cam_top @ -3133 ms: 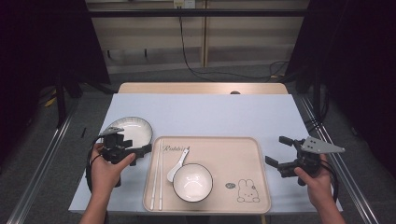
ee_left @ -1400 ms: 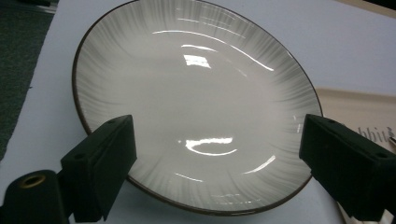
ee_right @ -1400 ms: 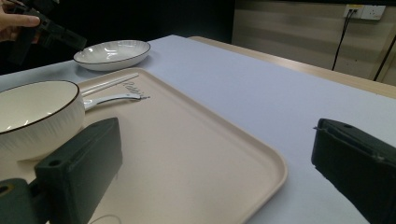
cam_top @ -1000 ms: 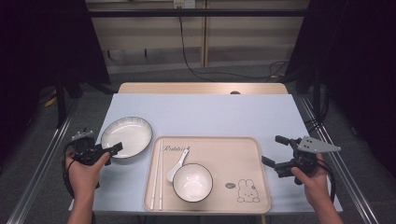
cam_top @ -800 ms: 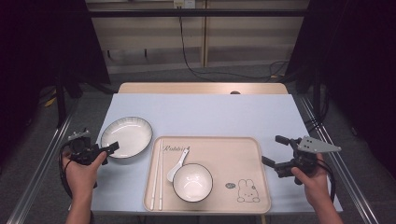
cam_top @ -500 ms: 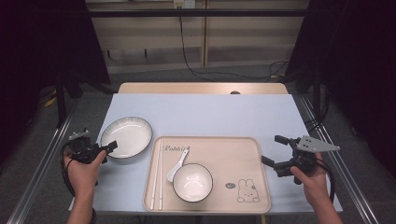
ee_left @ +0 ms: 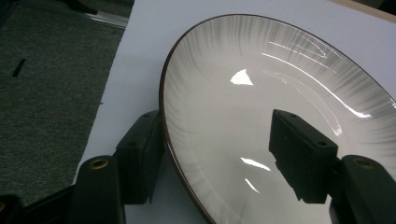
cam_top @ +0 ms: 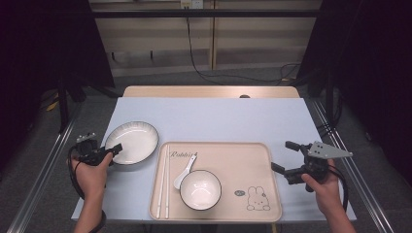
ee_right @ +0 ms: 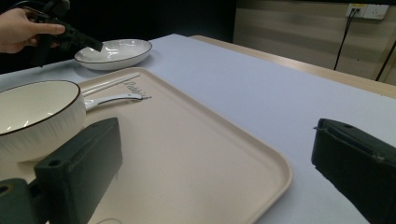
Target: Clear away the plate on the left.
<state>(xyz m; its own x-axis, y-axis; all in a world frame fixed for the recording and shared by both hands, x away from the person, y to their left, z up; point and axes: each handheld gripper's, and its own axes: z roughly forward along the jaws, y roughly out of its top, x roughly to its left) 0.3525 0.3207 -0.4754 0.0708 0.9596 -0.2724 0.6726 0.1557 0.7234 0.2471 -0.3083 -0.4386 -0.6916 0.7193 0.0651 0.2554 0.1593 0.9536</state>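
Note:
A white plate with a dark rim [cam_top: 133, 141] lies on the blue table to the left of the tray. My left gripper [cam_top: 114, 151] is at the plate's near-left edge. In the left gripper view the plate [ee_left: 261, 107] has its rim between the jaws: one jaw sits outside the rim and the other hangs over the plate's inside. The jaws have just been closing, with a gap still left at the inner jaw. My right gripper [cam_top: 280, 155] stands open just off the right edge of the beige tray [cam_top: 243, 160], with nothing between its jaws [ee_right: 215, 158].
The tray holds a white bowl [cam_top: 200, 189], a white spoon [cam_top: 184, 172] and a pair of chopsticks [cam_top: 163, 187] along its left side. The bowl [ee_right: 32, 109] is at the left of the right gripper view, the plate [ee_right: 116, 50] farther off. Bare table lies behind the tray.
My left hand swung from the plate's near side out to its left, then edged in to the rim with its jaws narrowing. The plate and my right gripper stayed put.

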